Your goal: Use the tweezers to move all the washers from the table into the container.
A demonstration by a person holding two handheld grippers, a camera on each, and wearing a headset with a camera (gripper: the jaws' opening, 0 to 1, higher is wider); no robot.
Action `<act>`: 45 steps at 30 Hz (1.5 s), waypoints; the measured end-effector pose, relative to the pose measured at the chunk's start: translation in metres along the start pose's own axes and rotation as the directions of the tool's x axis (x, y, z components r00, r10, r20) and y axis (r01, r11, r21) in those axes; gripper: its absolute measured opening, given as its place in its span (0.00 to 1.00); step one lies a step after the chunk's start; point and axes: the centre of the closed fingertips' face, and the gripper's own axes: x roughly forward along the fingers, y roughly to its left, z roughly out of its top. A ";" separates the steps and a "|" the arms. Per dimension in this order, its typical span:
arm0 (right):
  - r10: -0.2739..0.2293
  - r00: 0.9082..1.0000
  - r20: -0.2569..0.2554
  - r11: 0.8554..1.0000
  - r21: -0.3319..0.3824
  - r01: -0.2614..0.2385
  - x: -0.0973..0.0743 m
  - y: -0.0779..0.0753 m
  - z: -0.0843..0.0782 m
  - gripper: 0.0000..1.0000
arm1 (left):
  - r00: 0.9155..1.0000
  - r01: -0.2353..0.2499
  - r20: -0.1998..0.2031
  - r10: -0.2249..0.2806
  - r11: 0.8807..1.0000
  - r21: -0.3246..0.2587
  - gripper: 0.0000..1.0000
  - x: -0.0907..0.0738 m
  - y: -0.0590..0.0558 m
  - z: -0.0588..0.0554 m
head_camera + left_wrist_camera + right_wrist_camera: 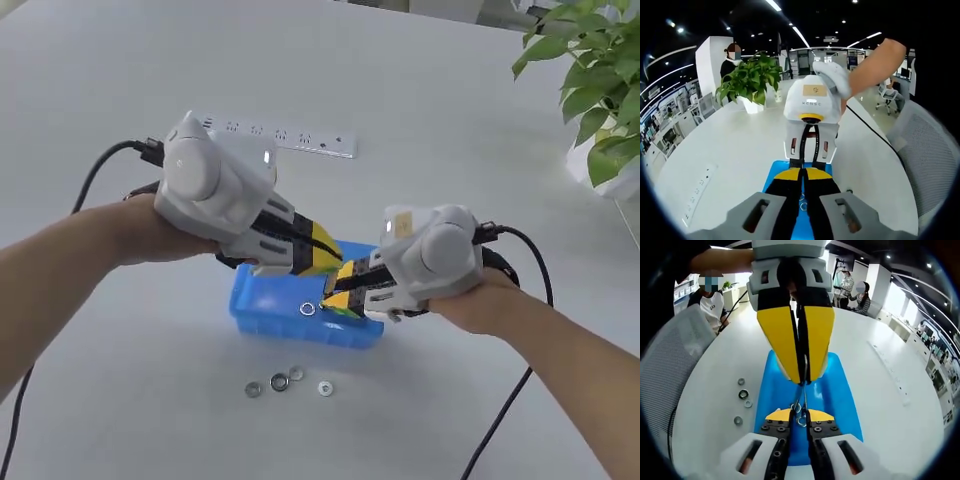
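**Two hand-held grippers meeting tip to tip over a blue container**

The left gripper [338, 266], held from the left, angles down and to the right. The right gripper [330, 298], held from the right, points left. Both jaw pairs are drawn together and meet above the right part of the blue container [260, 300]. The tweezers [320, 303] show as a thin metal tip at the jaw ends, with one washer [306, 309] at that tip, above the container's near wall. Four loose washers [279, 383] lie in a row on the white table [120, 420], near of the container. A white power strip [290, 135] lies far of the container. A potted plant [600, 90] stands at the far right.
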 end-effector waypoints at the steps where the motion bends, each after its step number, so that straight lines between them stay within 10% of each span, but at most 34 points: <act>1: -0.002 1.000 0.000 1.000 -0.001 0.002 0.000 0.000 0.001 0.11 | 1.000 -0.003 0.000 0.003 1.000 0.001 0.05 -0.001 0.001 0.001; 45: -0.088 0.993 0.078 0.995 0.062 0.083 -0.047 0.031 0.049 0.25 | 0.999 -0.028 -0.027 0.028 1.000 0.008 0.05 -0.051 -0.034 0.035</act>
